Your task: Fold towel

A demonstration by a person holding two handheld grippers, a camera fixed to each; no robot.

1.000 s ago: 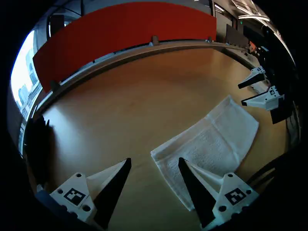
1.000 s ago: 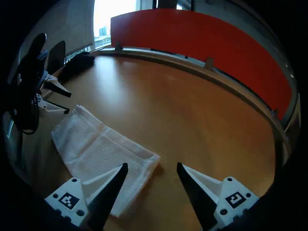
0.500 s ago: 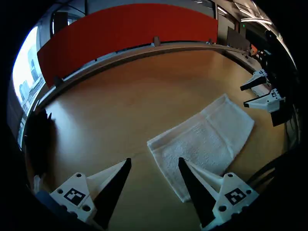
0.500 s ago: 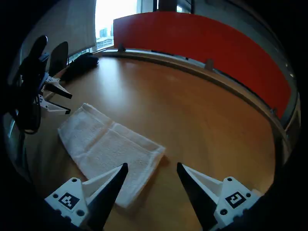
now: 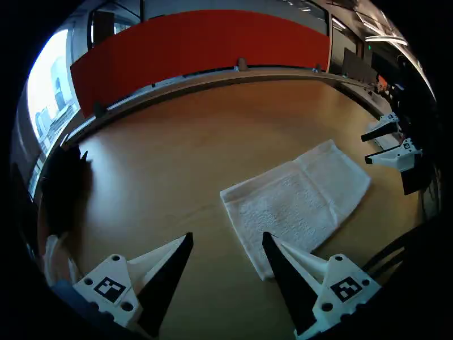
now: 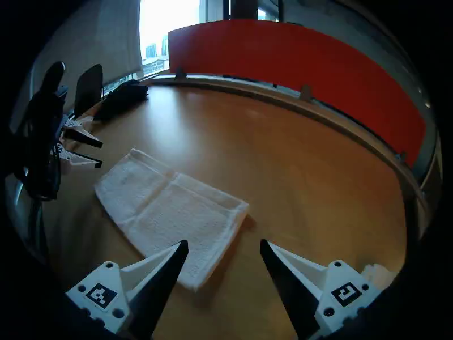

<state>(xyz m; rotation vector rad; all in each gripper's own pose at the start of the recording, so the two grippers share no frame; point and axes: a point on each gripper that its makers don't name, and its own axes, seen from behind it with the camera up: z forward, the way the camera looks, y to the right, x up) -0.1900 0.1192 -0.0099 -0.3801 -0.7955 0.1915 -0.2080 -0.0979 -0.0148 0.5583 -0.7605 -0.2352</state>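
Both views, same instant.

- Folded white terry towel [image 5: 297,198] lies flat on the light brown wooden worktop [image 5: 187,141], in neither gripper. One crosswise seam splits it into a wider and a narrower panel. Edges look straight and lie down; corners roughly square.
- Left gripper [image 5: 226,235]: fingers spread wide, nothing between them. In the left gripper view its right-hand finger overlaps the towel's near edge; whether it touches the cloth I cannot tell. The gap between the fingers opens mostly onto bare wood, with the towel's near left corner just inside it.
- Right gripper [image 6: 223,242]: fingers likewise apart and empty. In the right gripper view the towel's near corner sits just beside its left-hand finger.
- The grippers stand at opposite short ends of the towel, facing each other.
- Open room: a broad stretch of bare wood runs from the towel's long far edge to the raised rail under the red partition panel [image 5: 198,45]. A dark object [image 6: 122,93] rests at a far worktop corner, well apart from the towel.
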